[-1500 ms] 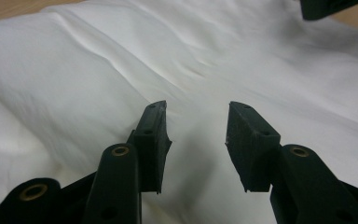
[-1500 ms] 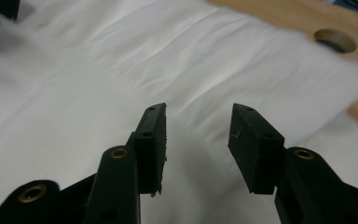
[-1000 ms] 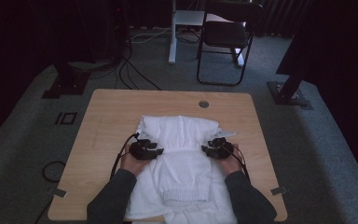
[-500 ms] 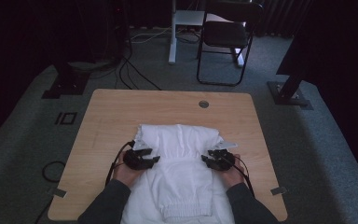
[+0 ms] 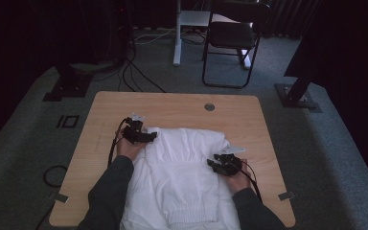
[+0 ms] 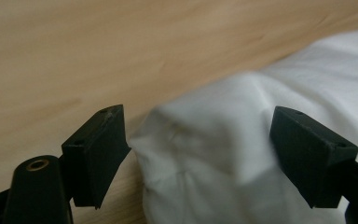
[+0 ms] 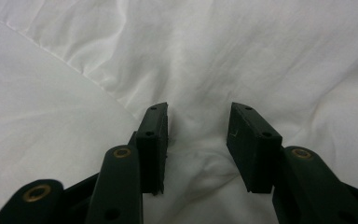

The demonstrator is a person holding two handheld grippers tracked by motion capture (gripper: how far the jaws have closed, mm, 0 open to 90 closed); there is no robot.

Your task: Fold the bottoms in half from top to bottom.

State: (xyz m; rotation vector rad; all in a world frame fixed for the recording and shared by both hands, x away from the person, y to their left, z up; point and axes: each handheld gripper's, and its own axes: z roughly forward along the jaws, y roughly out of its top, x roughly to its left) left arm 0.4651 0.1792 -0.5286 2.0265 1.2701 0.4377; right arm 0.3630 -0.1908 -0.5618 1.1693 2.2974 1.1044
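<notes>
Your white, crumpled cloth garment (image 5: 182, 177) lies spread over the middle and lower centre of the high view, on the pale wooden table (image 5: 182, 103), its ribbed hem toward the bottom edge of the frame. Your left claw (image 5: 141, 136) sits at the garment's upper left corner, left of centre in the high view. In the left gripper view its jaws stand wide apart, having just been opening; a rounded fold of the white cloth (image 6: 214, 154) rises between them, touching the left-hand pad's edge but not pinched, with bare table (image 6: 121, 46) filling the upper part of that frame. Your right claw (image 5: 223, 164) rests on the garment's right edge, right of centre and lower in the high view. In the right gripper view (image 7: 196, 140) its jaws are partly apart, a ridge of the cloth (image 7: 200, 158) bunched between them; whether the pads press on it cannot be told. A black folding chair (image 5: 232, 36) stands on the grey carpet at the top of the high view.
</notes>
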